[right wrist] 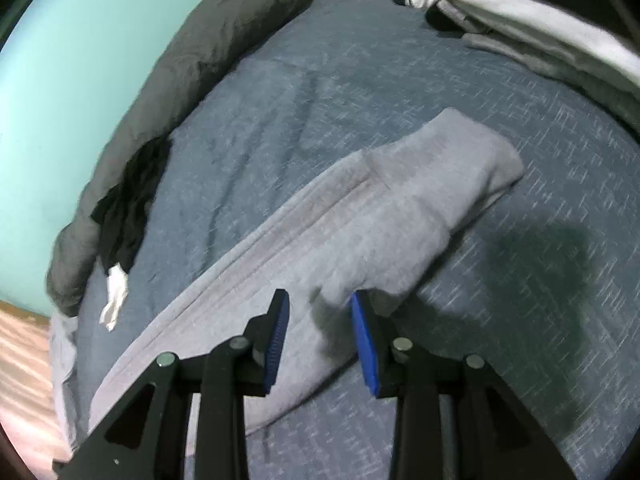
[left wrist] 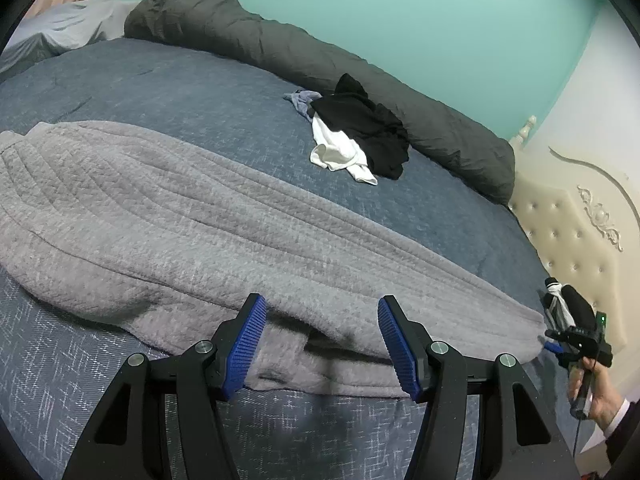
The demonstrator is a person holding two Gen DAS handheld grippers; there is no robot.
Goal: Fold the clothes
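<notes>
Jaws of my left gripper stand apart over the near hem of the grey fleece garment, stretched long across the blue bed; bare cover beyond it. Right view: right gripper parted, pads flanking the garment's folded end without pressing.

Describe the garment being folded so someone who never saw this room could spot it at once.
Start at the big blue bedspread. Along its near edge lies the grey fleece garment, stretched long and flat. Unlike the small crumpled pile of black and white clothes by the dark rolled duvet, it is pale, ribbed and fuzzy.
</notes>
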